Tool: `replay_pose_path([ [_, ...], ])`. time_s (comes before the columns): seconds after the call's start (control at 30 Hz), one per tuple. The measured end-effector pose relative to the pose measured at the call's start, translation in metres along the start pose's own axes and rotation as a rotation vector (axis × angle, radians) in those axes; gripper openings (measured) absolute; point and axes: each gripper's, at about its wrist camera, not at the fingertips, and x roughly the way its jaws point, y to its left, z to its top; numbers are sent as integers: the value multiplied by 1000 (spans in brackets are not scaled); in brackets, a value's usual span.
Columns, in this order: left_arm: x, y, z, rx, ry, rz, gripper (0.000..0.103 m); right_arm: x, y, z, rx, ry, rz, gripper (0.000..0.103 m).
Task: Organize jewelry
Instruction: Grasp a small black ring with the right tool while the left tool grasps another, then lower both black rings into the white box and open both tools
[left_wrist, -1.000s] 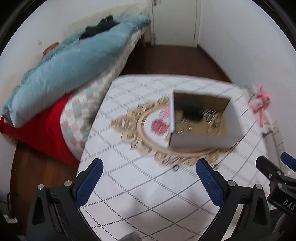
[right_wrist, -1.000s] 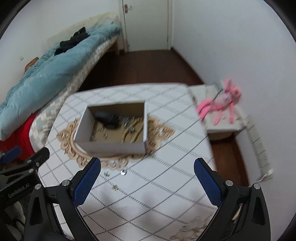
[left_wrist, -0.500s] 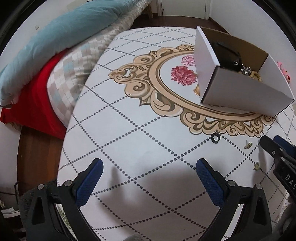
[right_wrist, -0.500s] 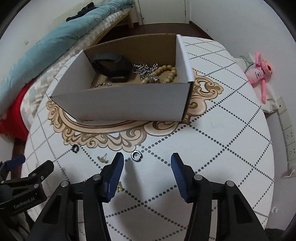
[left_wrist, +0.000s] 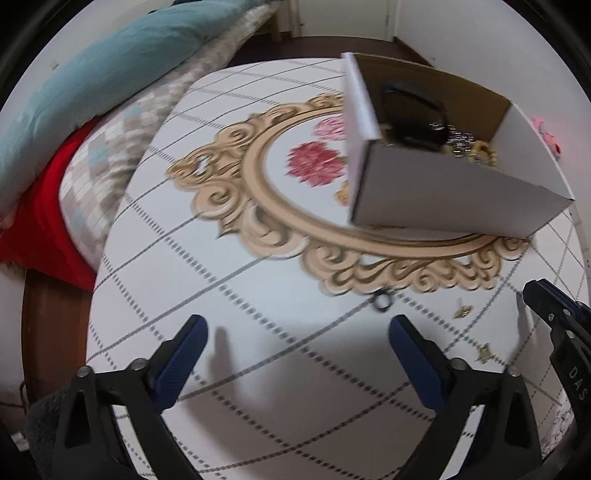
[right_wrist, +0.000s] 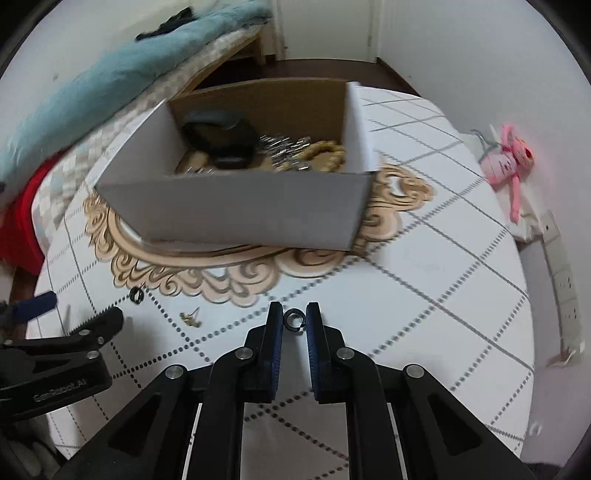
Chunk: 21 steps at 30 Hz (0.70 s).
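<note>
A white cardboard box (right_wrist: 240, 210) stands on the round table and holds a black item, silver chain and wooden beads. It also shows in the left wrist view (left_wrist: 454, 199). My right gripper (right_wrist: 294, 321) is closed around a small dark ring (right_wrist: 294, 318) at its fingertips, just above or on the tabletop. A second dark ring (right_wrist: 136, 294) and a small gold earring (right_wrist: 191, 318) lie to the left. My left gripper (left_wrist: 297, 345) is open and empty above the table; the second ring (left_wrist: 382, 300) and gold pieces (left_wrist: 463, 312) lie ahead of it to the right.
The table (right_wrist: 424, 280) has a white cloth with a dotted grid and gold ornament. A bed with blue blanket (left_wrist: 92, 85) is at the left. A pink plush toy (right_wrist: 511, 160) lies beyond the table's right edge. The left gripper shows in the right wrist view (right_wrist: 55, 343).
My right gripper has closed from half-open down onto the small dark ring. Both grippers have come lower and nearer to the table. The left jaws stay wide apart.
</note>
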Motion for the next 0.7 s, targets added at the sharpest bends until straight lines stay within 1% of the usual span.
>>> replay_pose_path([
  [0.03, 0, -5, 1, 15, -1, -9, 84, -2, -5, 0, 17, 0, 3, 13],
  [0.07, 1, -8, 2, 24, -1, -12, 81, -4, -9, 0, 26, 0, 1, 13],
  [0.1, 2, -12, 3, 32, 2, -15, 75, -6, -12, 0, 33, -2, -3, 13],
  [0.2, 0, -21, 4, 58, -8, -16, 73, -7, -20, 0, 50, -2, -10, 13],
  [0.27, -2, -26, 4, 73, -14, -16, 67, -7, -24, -1, 61, -3, -14, 13],
  [0.3, -1, -28, 4, 77, -16, -26, 59, -7, -25, -1, 64, -2, -15, 13],
  [0.33, -2, -29, 5, 78, -20, -35, 53, -7, -26, -2, 66, -2, -16, 13],
  [0.37, -2, -31, 5, 79, -22, -41, 51, -8, -26, -3, 67, -3, -16, 13],
  [0.4, -2, -33, 6, 84, -24, -46, 45, -8, -27, -2, 70, -4, -17, 13],
  [0.43, -2, -34, 6, 89, -25, -52, 37, -8, -27, -2, 71, -5, -17, 13],
  [0.47, -3, -35, 7, 93, -26, -59, 33, -8, -27, -2, 72, -6, -17, 13],
  [0.5, -3, -35, 7, 96, -26, -65, 25, -9, -26, -1, 74, -10, -18, 13],
  [0.6, -3, -38, 6, 110, -30, -82, 10, -11, -26, 1, 78, -16, -19, 13],
  [0.7, -3, -38, 6, 113, -31, -95, 10, -14, -28, 3, 86, -23, -16, 13],
])
